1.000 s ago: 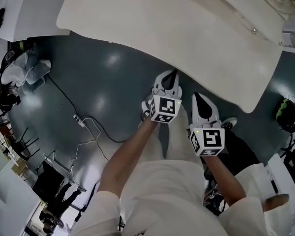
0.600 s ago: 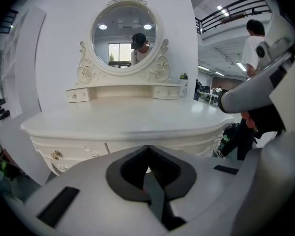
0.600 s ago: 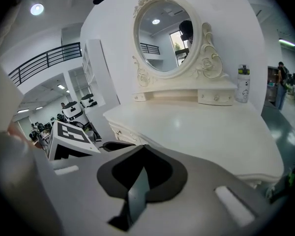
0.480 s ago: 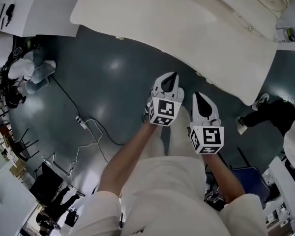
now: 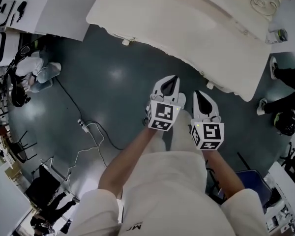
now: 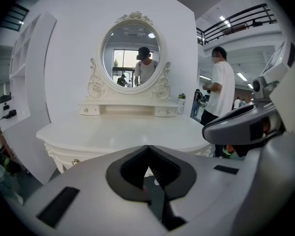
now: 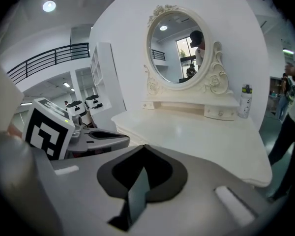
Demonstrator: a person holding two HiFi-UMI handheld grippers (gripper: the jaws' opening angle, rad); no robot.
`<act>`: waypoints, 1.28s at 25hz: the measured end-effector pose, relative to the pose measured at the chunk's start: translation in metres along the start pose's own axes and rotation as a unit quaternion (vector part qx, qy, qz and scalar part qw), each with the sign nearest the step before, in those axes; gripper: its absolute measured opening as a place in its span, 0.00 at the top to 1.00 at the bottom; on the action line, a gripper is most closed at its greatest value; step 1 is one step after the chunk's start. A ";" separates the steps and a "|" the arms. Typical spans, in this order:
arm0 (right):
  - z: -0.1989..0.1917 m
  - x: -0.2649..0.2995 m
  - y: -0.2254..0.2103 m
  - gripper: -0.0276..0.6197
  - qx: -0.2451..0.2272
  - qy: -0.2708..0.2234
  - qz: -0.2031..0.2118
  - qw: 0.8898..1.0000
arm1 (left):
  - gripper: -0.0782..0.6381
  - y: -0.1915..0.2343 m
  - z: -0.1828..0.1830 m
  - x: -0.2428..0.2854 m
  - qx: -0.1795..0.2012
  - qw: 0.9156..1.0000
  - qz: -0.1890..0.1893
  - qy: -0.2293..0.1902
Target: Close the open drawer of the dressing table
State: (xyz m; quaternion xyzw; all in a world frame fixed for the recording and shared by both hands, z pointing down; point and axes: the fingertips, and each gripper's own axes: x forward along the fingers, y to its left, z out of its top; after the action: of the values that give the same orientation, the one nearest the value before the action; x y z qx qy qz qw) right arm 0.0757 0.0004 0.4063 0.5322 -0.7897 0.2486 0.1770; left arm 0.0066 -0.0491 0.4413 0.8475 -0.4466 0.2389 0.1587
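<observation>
a white cord (image 5: pixel 83 126) lies on the shiny grey floor (image 5: pixel 113 77), a small bottle (image 7: pixel 244 102) stands upright, and a person in a white shirt (image 6: pixel 221 90) stands near.

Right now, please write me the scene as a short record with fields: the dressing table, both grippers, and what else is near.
Dressing table: white, ahead of both grippers, untouched
Mirror: oval, upright at the table's back
Open drawer: none shows in these views
Left gripper: jaws together, empty, short of the table edge
Right gripper: jaws together, empty, beside the left gripper
Bottle: upright on the tabletop, beside the mirror
Bystander: stands by the table's side
Floor: dark grey, a cable lies on it
</observation>
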 end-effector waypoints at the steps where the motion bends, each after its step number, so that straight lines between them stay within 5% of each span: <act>1: 0.005 -0.002 0.004 0.95 -0.003 -0.005 -0.001 1.000 | 0.88 0.001 0.003 -0.007 0.002 1.000 0.001 -0.002; 15: 0.056 -0.043 0.070 0.95 -0.040 -0.063 0.008 0.997 | 0.88 0.011 0.027 -0.110 -0.047 0.998 -0.001 -0.028; 32: 0.062 -0.086 0.159 0.95 -0.074 -0.099 0.041 0.992 | 0.88 0.013 0.025 -0.229 -0.082 0.993 0.014 -0.085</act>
State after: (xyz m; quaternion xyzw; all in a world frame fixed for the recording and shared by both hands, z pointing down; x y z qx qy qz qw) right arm -0.0405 0.0786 0.2769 0.5072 -0.8404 0.1429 0.1266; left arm -0.1097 0.0877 0.2960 0.8425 -0.4884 0.1308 0.1857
